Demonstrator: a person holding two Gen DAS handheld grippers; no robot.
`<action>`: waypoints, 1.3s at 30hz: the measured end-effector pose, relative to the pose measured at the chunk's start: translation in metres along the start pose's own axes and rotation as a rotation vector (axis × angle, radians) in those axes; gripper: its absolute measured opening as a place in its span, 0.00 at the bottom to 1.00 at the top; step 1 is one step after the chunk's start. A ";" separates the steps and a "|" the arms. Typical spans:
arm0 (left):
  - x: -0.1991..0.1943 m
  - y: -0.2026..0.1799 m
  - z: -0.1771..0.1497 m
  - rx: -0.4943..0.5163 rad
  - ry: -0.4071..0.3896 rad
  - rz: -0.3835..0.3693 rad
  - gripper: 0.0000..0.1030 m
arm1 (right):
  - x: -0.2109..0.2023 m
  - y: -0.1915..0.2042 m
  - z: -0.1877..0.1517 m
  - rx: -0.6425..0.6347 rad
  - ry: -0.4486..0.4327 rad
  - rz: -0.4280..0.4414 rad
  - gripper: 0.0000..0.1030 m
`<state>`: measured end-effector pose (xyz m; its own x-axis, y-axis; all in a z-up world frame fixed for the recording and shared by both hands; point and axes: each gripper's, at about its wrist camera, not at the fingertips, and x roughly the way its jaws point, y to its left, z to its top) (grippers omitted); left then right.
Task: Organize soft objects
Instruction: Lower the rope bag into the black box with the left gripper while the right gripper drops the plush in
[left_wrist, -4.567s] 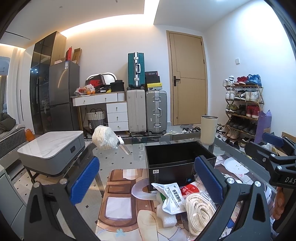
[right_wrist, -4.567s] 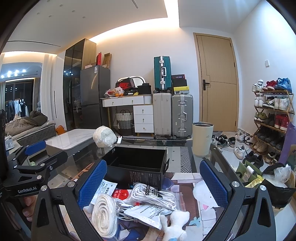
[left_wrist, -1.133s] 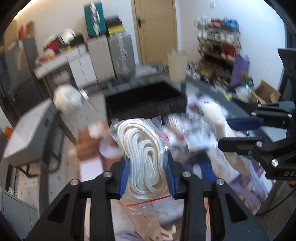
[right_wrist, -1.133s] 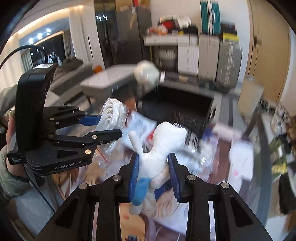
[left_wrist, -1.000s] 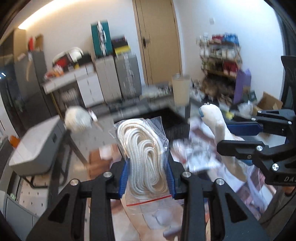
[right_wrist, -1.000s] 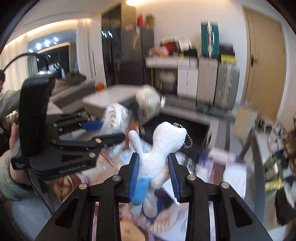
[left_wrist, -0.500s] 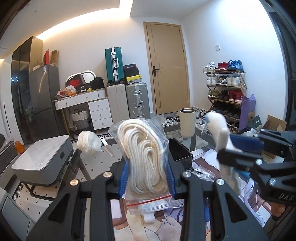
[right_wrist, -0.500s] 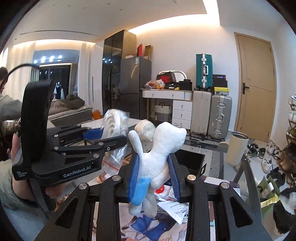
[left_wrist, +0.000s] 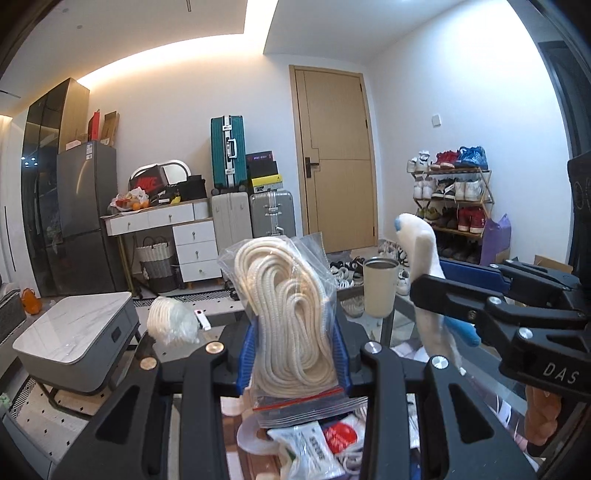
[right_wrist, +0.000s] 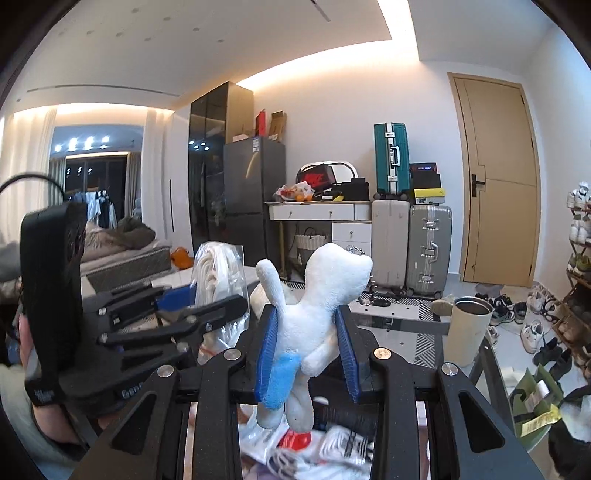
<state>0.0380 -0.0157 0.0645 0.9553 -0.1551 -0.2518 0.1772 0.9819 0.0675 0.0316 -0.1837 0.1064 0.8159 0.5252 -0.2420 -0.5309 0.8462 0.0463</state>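
Holding bagged rope (left_wrist: 291, 317) and plush toy (right_wrist: 317, 306) aloft.

The right tool (left_wrist: 436, 291) reads "DAS" on its black body.

Cream rope (left_wrist: 291, 317) fills a clear bag with a red zip strip, the plush toy (right_wrist: 317, 314) is white with a blue patch, and both tools' pads (right_wrist: 267, 350) are blue.
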 end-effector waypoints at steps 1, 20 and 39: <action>0.005 0.002 0.002 -0.003 -0.009 -0.005 0.33 | 0.006 -0.001 0.003 0.005 0.001 -0.001 0.31; 0.159 0.029 -0.025 -0.170 0.364 -0.070 0.33 | 0.164 -0.060 -0.028 0.096 0.364 -0.058 0.31; 0.171 -0.009 -0.067 -0.085 0.655 -0.095 0.33 | 0.205 -0.077 -0.092 0.140 0.741 -0.032 0.29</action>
<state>0.1843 -0.0436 -0.0440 0.5904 -0.1692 -0.7892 0.2082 0.9766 -0.0537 0.2189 -0.1494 -0.0361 0.4369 0.3432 -0.8314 -0.4351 0.8896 0.1386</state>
